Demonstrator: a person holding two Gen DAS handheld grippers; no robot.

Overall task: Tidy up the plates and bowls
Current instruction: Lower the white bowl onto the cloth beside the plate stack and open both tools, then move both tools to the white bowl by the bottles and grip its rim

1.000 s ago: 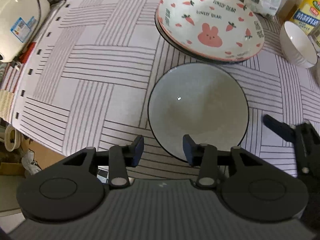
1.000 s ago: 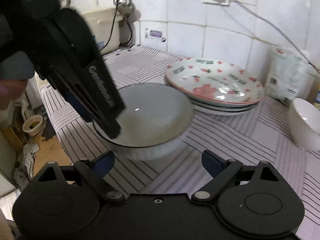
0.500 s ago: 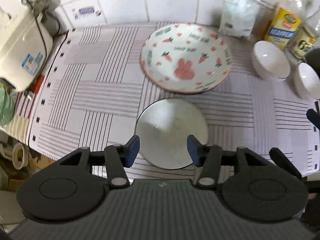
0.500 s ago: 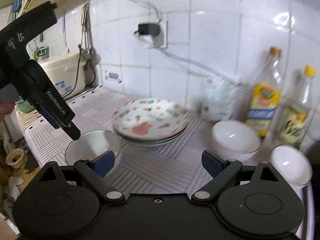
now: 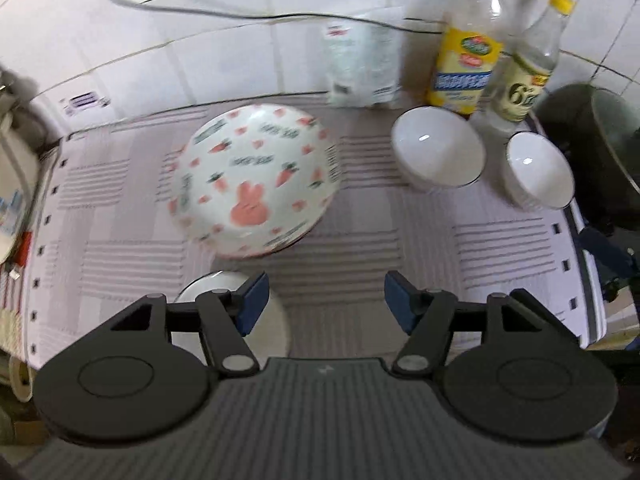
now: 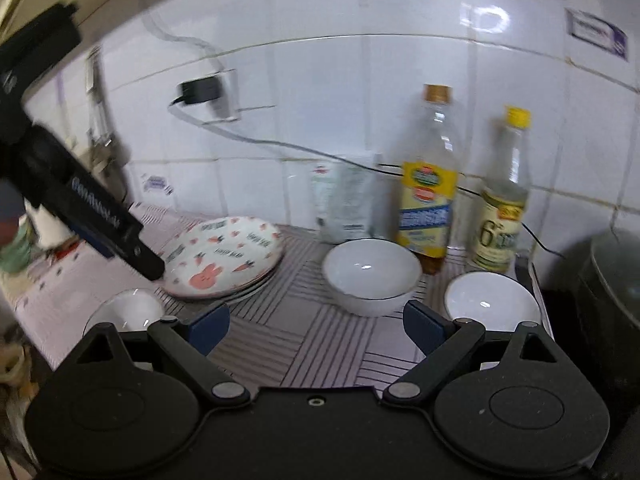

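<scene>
At the near left edge of the striped bench (image 5: 352,288) sits a pale bowl (image 5: 276,320), partly hidden behind the left tool (image 5: 326,302), whose jaws are opening with nothing between them. Just beyond it stands the stack of plates, the bunny plate (image 5: 256,180) on top. Further right, two white bowls (image 5: 438,152) (image 5: 538,170) rest side by side before two bottles (image 5: 464,56). The right tool (image 6: 316,330) hangs wide apart and empty above the bench.
</scene>
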